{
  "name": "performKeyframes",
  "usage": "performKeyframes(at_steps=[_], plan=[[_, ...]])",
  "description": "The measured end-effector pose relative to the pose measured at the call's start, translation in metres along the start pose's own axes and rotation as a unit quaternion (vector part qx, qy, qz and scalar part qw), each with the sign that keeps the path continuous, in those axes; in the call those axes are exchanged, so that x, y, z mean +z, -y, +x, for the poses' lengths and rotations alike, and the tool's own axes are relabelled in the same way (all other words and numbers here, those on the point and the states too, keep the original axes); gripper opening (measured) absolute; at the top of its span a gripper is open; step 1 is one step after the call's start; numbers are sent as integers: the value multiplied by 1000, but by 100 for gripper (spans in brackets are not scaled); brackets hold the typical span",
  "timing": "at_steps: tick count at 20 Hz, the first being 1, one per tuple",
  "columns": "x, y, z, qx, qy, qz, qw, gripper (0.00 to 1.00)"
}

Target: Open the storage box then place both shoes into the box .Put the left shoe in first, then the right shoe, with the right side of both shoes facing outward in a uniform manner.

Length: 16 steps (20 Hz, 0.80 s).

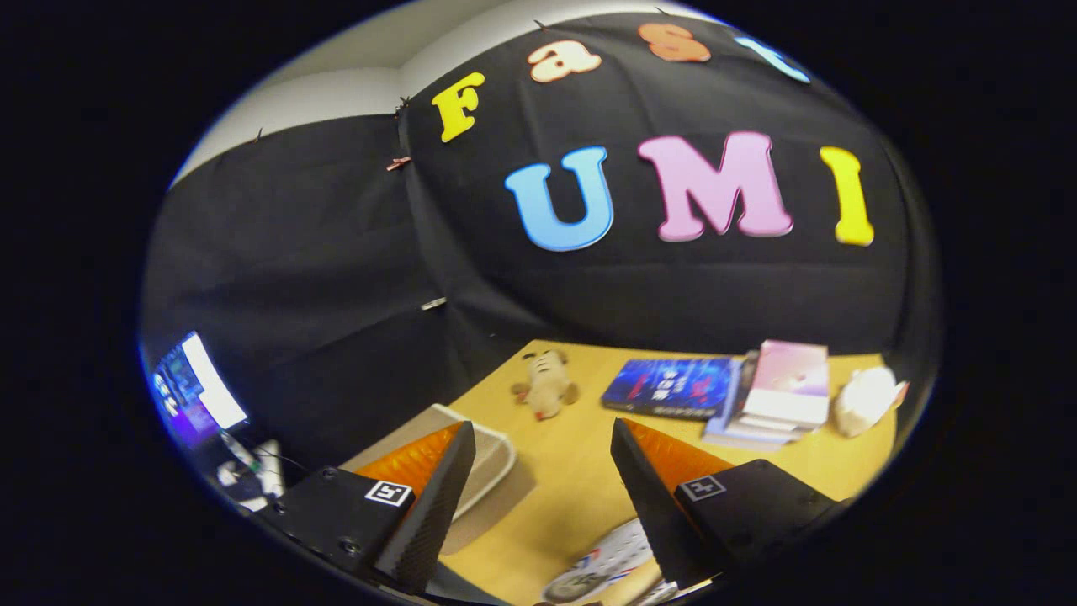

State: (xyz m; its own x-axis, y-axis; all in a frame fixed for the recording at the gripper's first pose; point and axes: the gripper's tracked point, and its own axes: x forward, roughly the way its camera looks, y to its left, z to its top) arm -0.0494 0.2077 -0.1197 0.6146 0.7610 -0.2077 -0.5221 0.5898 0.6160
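My gripper is held open above the wooden table, with nothing between its fingers. A white shoe with red and blue marks lies low between the fingers, beside the right finger's base and partly cut off. Behind the left finger sits a pale, beige storage box near the table's left corner; only its rim and lid corner show. I cannot tell whether the box is open.
Beyond the fingers a small plush toy lies on the table. A blue book lies flat beside a stack of books, with a white object past it. A lit screen stands off the table.
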Motion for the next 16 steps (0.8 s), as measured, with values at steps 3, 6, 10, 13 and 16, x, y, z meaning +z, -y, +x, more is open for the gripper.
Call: performKeyframes(at_steps=[3, 6, 10, 13, 16], plan=[[-32, -18, 22, 70, -46, 93, 992, 99], [-72, -24, 46, 119, -91, 160, 976, 98], [-135, -44, 71, 184, -167, 211, 945, 98], [-159, -48, 86, 234, -192, 278, 912, 98], [-181, -45, 96, 262, -206, 354, 874, 98]])
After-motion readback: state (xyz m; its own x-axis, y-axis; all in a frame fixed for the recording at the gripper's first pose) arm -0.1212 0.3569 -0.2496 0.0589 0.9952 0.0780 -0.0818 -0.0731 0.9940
